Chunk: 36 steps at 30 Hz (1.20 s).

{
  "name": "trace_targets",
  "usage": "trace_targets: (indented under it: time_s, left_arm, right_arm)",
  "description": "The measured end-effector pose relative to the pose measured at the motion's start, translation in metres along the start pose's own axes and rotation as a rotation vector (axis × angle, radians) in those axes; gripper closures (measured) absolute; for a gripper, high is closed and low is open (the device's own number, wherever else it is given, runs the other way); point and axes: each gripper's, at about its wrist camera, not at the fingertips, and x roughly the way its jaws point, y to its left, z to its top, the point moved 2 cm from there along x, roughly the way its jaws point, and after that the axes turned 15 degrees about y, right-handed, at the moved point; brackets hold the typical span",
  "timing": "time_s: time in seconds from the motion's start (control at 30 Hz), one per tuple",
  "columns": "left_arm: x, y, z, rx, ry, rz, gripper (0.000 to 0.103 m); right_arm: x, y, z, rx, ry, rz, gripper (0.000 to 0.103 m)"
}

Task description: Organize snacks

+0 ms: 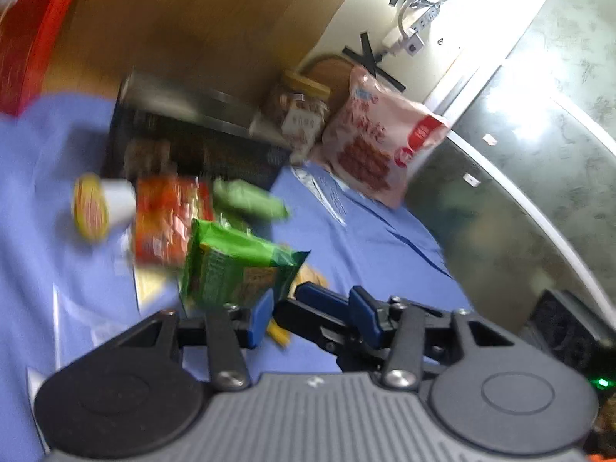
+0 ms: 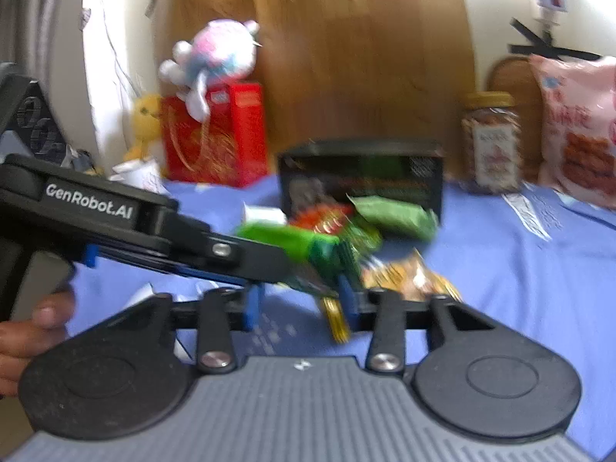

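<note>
- Both views blurred; fine contact is hard to read
- My left gripper (image 1: 312,312): blue pads stand apart in its own view, the near pad (image 1: 261,315) against the bottom edge of the green snack packet (image 1: 238,265)
- A black finger with a blue tip, seemingly from my other gripper, crosses the gap between those pads
- Whether the left pads actually pinch the packet I cannot tell
- From the right wrist, the left gripper (image 2: 281,265) reaches in from the left, tip buried in the same green packet (image 2: 304,246)
- My right gripper (image 2: 300,300): fingers apart, blue cloth (image 2: 500,269) visible between them; the green packet's lower corner hangs in that gap, clear of the left pad
- A gold-wrapped snack (image 2: 408,277) lies on the cloth just beyond my right-hand finger
- Black mesh basket (image 2: 362,177) sits farther back, directly behind the packet, well apart from both grippers
- A second green packet (image 2: 392,211) lies at the basket's front
- Orange-red packet (image 1: 165,215) and a tipped cup (image 1: 100,204) lie just behind and left of the green snack packet
</note>
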Motion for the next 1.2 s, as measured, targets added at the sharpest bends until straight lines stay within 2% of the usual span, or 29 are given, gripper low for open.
trace_targets:
  time_s: [0.03, 0.1, 0.13, 0.27, 0.4, 0.47, 0.6, 0.63, 0.67, 0.73, 0.83, 0.87, 0.9, 0.93, 1.0, 1.1, 1.2]
  left_arm:
    - [-0.001, -0.001, 0.010, 0.009, -0.015, 0.025, 0.062]
    - [-0.007, 0.003, 0.029, -0.003, -0.049, 0.020, 0.062]
    - [-0.012, 0.007, 0.036, -0.014, -0.069, 0.008, 0.062]
    - [-0.032, 0.030, 0.045, -0.042, -0.129, 0.027, 0.061]
    - [-0.021, 0.060, 0.036, -0.109, -0.053, 0.027, 0.061]
    - [-0.012, 0.068, 0.030, -0.124, -0.018, 0.035, 0.061]
    - [0.001, 0.076, 0.024, -0.142, 0.009, 0.058, 0.060]
    - [0.005, 0.077, 0.025, -0.147, 0.017, 0.062, 0.057]
    - [0.010, 0.078, 0.027, -0.152, 0.025, 0.072, 0.055]
    - [0.019, 0.080, 0.031, -0.164, 0.032, 0.120, 0.035]
    - [0.031, 0.086, 0.038, -0.166, 0.027, 0.183, 0.029]
    - [0.038, 0.093, 0.040, -0.186, 0.039, 0.179, 0.031]
    - [0.038, 0.094, 0.040, -0.185, 0.016, 0.173, 0.033]
    - [0.039, 0.093, 0.040, -0.180, 0.019, 0.173, 0.044]
    - [0.040, 0.088, 0.038, -0.162, 0.028, 0.204, 0.053]
    - [0.033, 0.091, 0.028, -0.187, 0.034, 0.153, 0.061]
    - [0.024, 0.090, 0.021, -0.208, 0.019, 0.100, 0.061]
  right_arm:
    - [0.001, 0.000, 0.007, -0.010, -0.010, 0.008, 0.081]
    - [0.008, 0.003, 0.023, -0.060, -0.029, -0.081, 0.081]
    - [0.010, 0.001, 0.031, -0.069, -0.045, -0.095, 0.081]
    - [0.007, -0.022, 0.045, -0.004, -0.059, -0.054, 0.080]
    - [0.011, -0.048, 0.034, 0.066, 0.007, -0.050, 0.075]
    - [0.018, -0.058, 0.027, 0.089, 0.052, -0.032, 0.068]
    - [0.030, -0.065, 0.029, 0.117, 0.083, -0.004, 0.068]
    - [0.034, -0.066, 0.033, 0.115, 0.088, -0.006, 0.067]
    - [0.039, -0.069, 0.038, 0.116, 0.098, -0.002, 0.061]
    - [0.051, -0.079, 0.045, 0.160, 0.141, 0.047, 0.055]
    - [0.075, -0.087, 0.052, 0.223, 0.206, 0.123, 0.053]
    - [0.084, -0.088, 0.053, 0.234, 0.230, 0.142, 0.051]
    - [0.091, -0.087, 0.054, 0.237, 0.239, 0.157, 0.050]
    - [0.093, -0.084, 0.053, 0.236, 0.234, 0.171, 0.050]
    - [0.097, -0.075, 0.054, 0.224, 0.233, 0.193, 0.060]
    - [0.089, -0.068, 0.051, 0.208, 0.196, 0.179, 0.067]
    - [0.074, -0.064, 0.043, 0.200, 0.153, 0.157, 0.069]
